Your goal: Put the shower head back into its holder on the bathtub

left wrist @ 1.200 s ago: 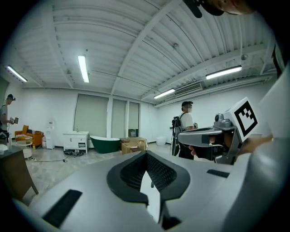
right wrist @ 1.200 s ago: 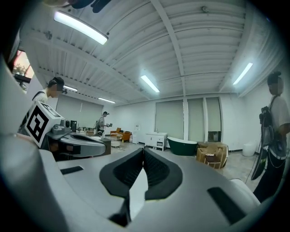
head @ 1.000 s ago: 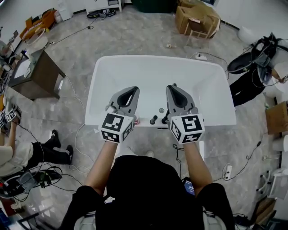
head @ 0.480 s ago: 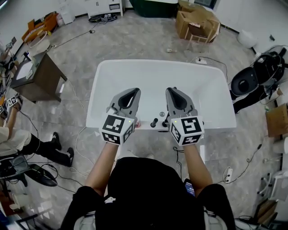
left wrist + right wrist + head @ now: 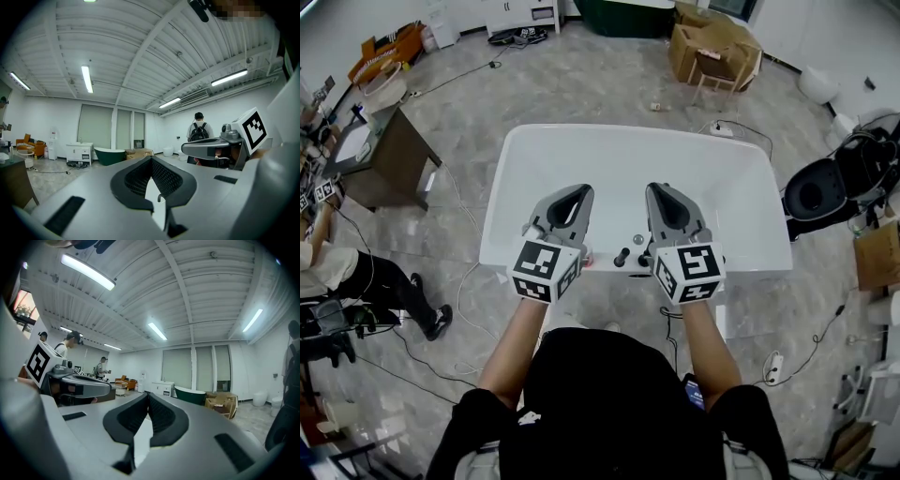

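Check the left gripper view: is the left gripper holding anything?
No, the left gripper has its jaws closed on each other, with nothing between them.

Left claw (image 5: 575, 190): is pointing forward and level; its jaws are pressing together, with nothing between them.
Right claw (image 5: 662, 187): is pointing the same way; its jaws are also meeting fully and holding nothing.
Spacing: the two claws are lying side by side, a little apart, with the tips about even.
Left forearm (image 5: 511, 342): is reaching forward from the body, bare.
Right forearm (image 5: 710, 342): is reaching forward in the same manner.
Left marker cube (image 5: 544, 268) and right marker cube (image 5: 689, 272): are sitting at the rear of each claw, over the wrists.
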Motion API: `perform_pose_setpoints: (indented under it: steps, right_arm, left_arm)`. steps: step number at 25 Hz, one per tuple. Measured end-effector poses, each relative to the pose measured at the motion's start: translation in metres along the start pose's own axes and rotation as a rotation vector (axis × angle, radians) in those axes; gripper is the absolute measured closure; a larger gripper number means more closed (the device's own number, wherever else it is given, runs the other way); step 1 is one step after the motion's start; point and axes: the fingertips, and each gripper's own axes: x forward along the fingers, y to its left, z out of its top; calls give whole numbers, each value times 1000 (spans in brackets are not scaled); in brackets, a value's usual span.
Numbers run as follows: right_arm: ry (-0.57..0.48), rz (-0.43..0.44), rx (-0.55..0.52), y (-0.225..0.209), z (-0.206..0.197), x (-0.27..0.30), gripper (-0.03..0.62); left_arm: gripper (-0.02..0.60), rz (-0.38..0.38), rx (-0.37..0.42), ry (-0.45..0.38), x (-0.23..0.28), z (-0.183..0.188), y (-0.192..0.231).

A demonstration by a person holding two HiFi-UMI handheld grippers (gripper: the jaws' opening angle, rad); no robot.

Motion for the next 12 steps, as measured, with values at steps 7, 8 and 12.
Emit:
perform_pose_setpoints:
  steps: [7,8,12]
  right_arm:
    - [0,8,-5,5,-1,4,571]
    - [0,9,-5,6,-2,5,571]
    - [-1,10,-5,7,-3,5,571]
  left_arm:
    - [568,5,-3,-3,-1,-1,4]
    - [568,5,-4,-5,-2,-1,4]
    - [568,6,-4,-7,-3,-3,5]
